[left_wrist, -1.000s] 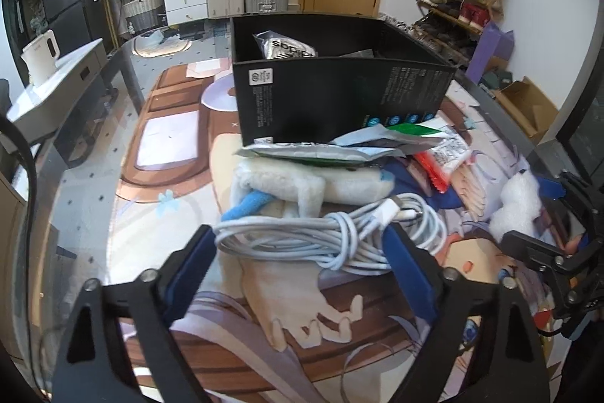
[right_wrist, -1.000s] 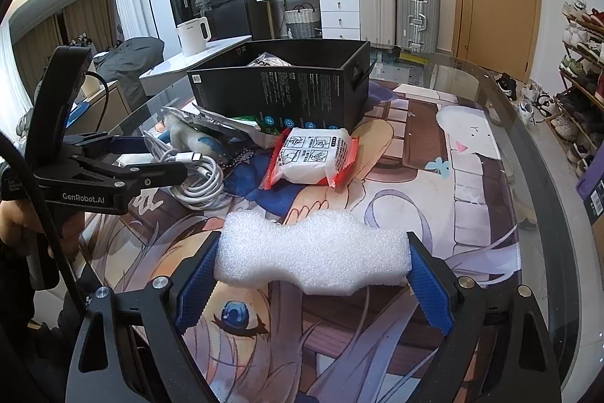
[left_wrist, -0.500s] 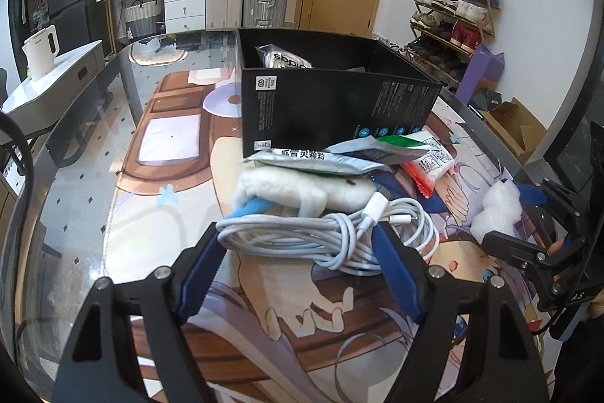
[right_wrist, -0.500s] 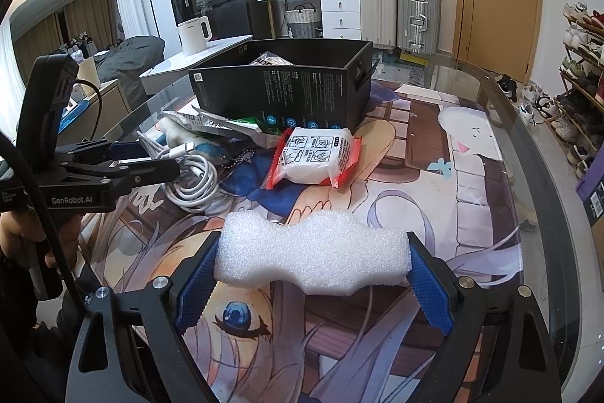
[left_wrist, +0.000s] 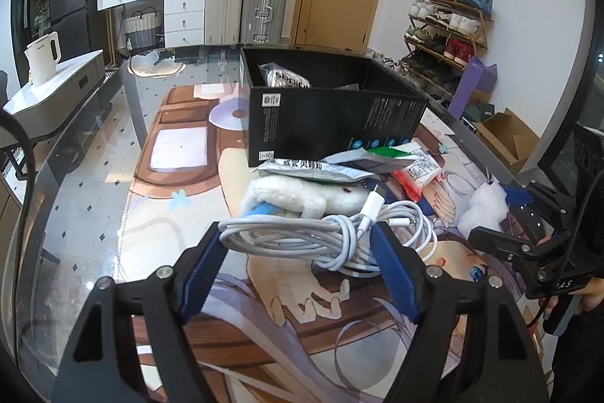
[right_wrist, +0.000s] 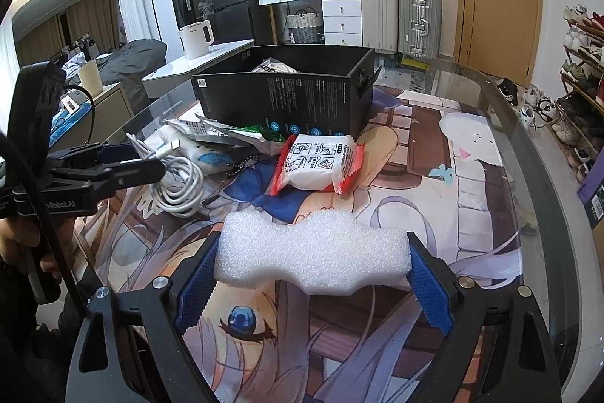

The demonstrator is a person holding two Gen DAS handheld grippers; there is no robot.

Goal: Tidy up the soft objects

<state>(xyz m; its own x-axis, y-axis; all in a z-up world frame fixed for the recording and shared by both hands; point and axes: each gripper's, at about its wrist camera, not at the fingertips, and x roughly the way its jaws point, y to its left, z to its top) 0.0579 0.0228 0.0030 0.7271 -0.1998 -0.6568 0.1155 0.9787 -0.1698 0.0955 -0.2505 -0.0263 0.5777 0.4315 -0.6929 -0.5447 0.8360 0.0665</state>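
While the left gripper is pinching the coiled white charging cable between its blue pads, with the jaws about half open, the bundle is looking lifted just clear of the printed desk mat, right in front of the plush toy. The cable is going to handle light but floppy: loose loops are hanging out past the right pad, and the USB-C plug is sticking up free. The grip is crossing the middle of the wrapped section, which is the right place; any nearer an end and the loops would be sliding out.

The right gripper is holding a white foam block by its two short ends, jaws nearly at full spread, above the mat. The foam is looking very light and squashy, so the pads are likely denting it; end-to-end hold is working fine, just no extra squeeze needed.

The black cardboard box is sitting behind the pile, open-topped, with a silver pouch already inside. The red-edged tissue pack and foil sachets are lying beside it, slippery film, best taken across the flat body.
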